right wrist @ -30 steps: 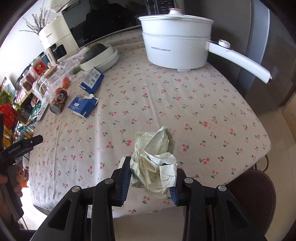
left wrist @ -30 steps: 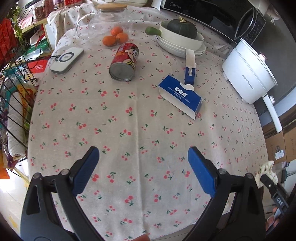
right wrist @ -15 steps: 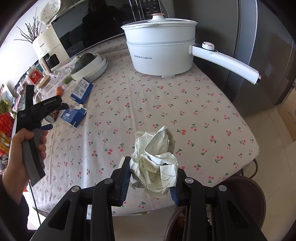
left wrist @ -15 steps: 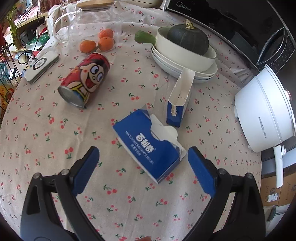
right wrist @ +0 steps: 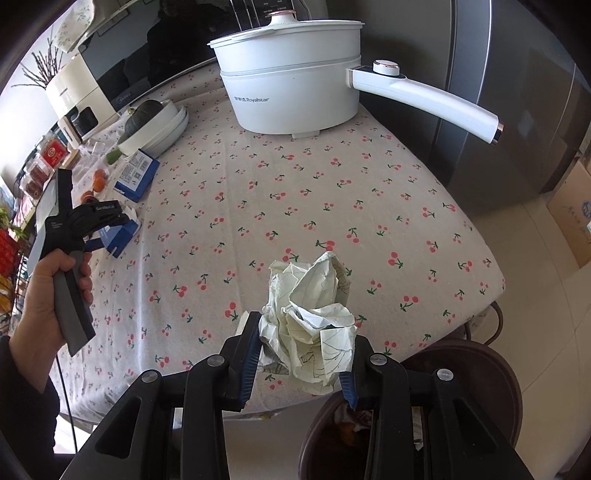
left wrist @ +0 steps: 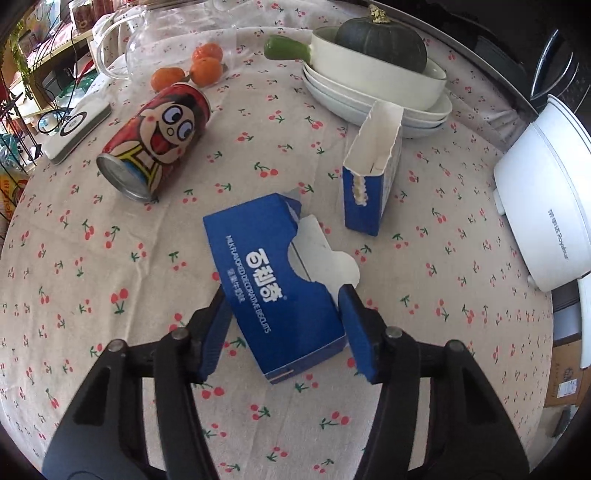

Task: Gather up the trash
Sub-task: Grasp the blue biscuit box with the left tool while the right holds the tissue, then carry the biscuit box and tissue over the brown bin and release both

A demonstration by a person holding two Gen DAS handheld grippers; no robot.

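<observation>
My left gripper is shut on a flat, torn-open blue biscuit box lying on the cherry-print tablecloth; its blue pads press both long sides. A second torn blue box stands upright just behind it, and a red cartoon can lies on its side to the left. My right gripper is shut on a crumpled wad of paper and holds it over the table's near edge, above a dark brown bin. The left gripper and its box also show in the right wrist view.
A white electric pot with a long handle stands at the back right of the table. Stacked white dishes holding a dark squash, three oranges, a glass jar and a white device lie behind.
My left gripper moved forward over the table to the flat blue box and closed on it. My right gripper, still holding the paper wad, shifted toward the table's edge over the bin.
</observation>
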